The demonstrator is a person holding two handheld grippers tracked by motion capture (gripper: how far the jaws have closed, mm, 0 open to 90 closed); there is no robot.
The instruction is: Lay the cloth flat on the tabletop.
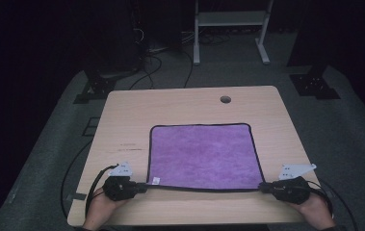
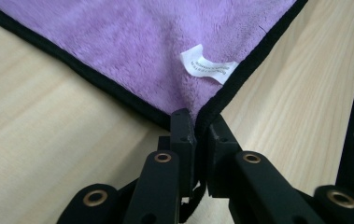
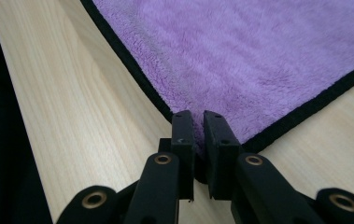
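Note:
A purple cloth [image 1: 204,155] with a black hem lies spread flat on the light wooden table [image 1: 180,106]. My left gripper [image 1: 144,185] is shut on the cloth's near left corner; the corner sits pinched between the jaws of my left gripper [image 2: 201,125] in its own view, with a white care label [image 2: 208,66] just beyond. At the near right corner my right gripper [image 1: 263,186] is shut on the hem. In the right gripper view the purple cloth [image 3: 240,56] runs up from the closed jaws of my right gripper [image 3: 199,122].
A round cable hole [image 1: 225,99] sits in the table's far side. A white metal frame [image 1: 230,29] stands on the dark floor behind the table. Black stands [image 1: 96,86] and cables lie at the far left.

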